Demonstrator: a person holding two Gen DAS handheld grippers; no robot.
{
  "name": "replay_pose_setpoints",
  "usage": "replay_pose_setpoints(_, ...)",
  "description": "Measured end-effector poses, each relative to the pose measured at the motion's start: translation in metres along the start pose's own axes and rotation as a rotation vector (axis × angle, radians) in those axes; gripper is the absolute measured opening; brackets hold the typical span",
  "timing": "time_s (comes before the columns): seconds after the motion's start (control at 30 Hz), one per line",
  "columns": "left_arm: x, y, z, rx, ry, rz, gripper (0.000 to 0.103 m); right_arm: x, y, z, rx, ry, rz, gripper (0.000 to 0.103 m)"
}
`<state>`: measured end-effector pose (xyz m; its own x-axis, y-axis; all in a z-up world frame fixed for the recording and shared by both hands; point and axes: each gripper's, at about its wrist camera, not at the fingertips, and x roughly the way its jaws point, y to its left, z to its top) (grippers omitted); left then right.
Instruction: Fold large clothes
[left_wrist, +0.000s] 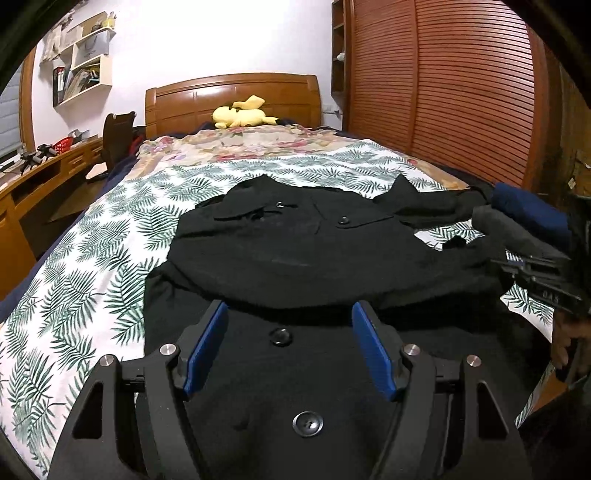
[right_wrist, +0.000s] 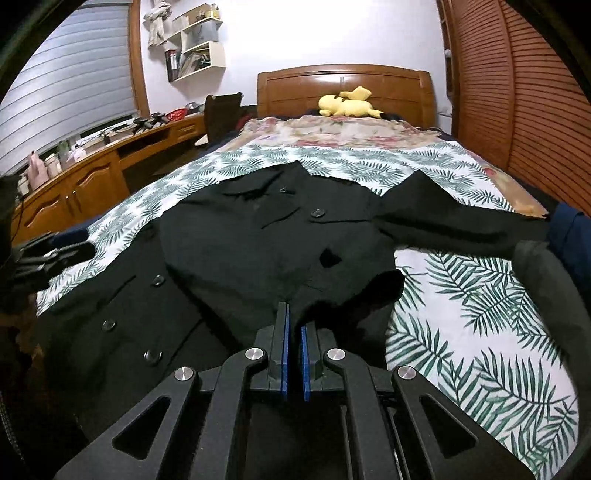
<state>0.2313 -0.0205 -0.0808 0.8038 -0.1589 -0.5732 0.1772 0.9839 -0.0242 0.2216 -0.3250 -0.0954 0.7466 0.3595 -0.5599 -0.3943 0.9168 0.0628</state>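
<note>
Black wool-like cloth covered the near half of the bed: a buttoned coat (left_wrist: 314, 254) lay spread on the palm-leaf bedspread (left_wrist: 92, 258), collar toward the wooden headboard (left_wrist: 232, 96), its lower part doubled back over the body. One sleeve (right_wrist: 450, 221) ran out to the right, reaching the bed's right edge near a dark blue bundle (left_wrist: 528, 210). Bare bedspread showed on both sides of the coat, a broad strip on the left and a wide patch on the right below the sleeve, and more lay open between the collar and the floral quilt (left_wrist: 240, 142). A yellow plush toy (left_wrist: 242, 112) sat at the headboard, well apart from the coat. The slatted wardrobe doors (left_wrist: 461, 85) stood close along the right side, and a wooden bench (right_wrist: 92, 177) ran along the left.

The left gripper (left_wrist: 290, 314) hovered over the coat's near front by a large button (left_wrist: 307, 424), its blue-padded fingers (left_wrist: 207, 343) spread wide and gripping nothing. The right gripper (right_wrist: 294, 321) had its fingers (right_wrist: 283, 354) drawn narrow, pinching a fold of the coat's edge between the pads.
</note>
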Motion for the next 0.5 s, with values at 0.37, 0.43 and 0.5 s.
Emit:
replay_pose_setpoints(0.37,0.009,-0.021,0.003,0.02,-0.002,-0.005,0.071,-0.039,-0.015,0.013,0.004,-0.033,0.028,0.023)
replay_pose_setpoints(0.43,0.011,-0.024,0.003,0.015,-0.001,-0.009,0.071,-0.044,-0.018,0.013,0.009,-0.056,0.003,0.032)
replay_pose_setpoints(0.5,0.013,-0.027,0.004,0.013,0.001,-0.017,0.071,-0.047,-0.024,0.013,0.021,-0.078,-0.002,0.039)
